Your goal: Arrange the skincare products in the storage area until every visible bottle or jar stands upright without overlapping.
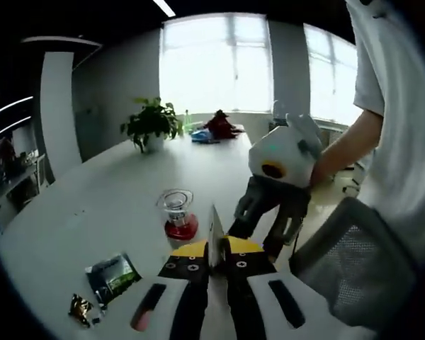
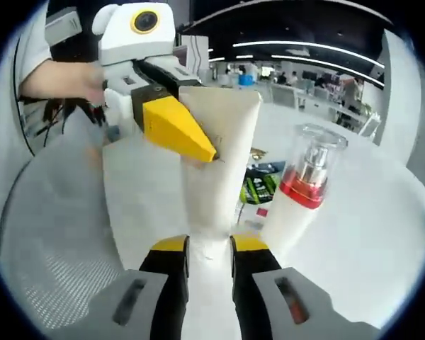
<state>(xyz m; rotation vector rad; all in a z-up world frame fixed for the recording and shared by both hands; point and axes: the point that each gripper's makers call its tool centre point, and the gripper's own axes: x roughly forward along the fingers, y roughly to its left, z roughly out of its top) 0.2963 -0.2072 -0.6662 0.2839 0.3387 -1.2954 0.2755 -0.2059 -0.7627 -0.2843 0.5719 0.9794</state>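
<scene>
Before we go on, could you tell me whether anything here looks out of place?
Yes: the white tube is off the table, pinched between the left gripper and right gripper, while the pump bottle stands upright.

1. My left gripper view looks out low over the white table [image 1: 113, 191] toward the bright windows [image 1: 216, 64], with a potted plant [image 1: 151, 122] far down the table.
2. My right gripper view sits very close to the white tube [image 2: 216, 156] and faces the open office.
3. Both views share the tube, the red-collared pump bottle [image 1: 178, 212] [image 2: 301, 188] and the table.
4. Each camera catches the opposite gripper.
</scene>
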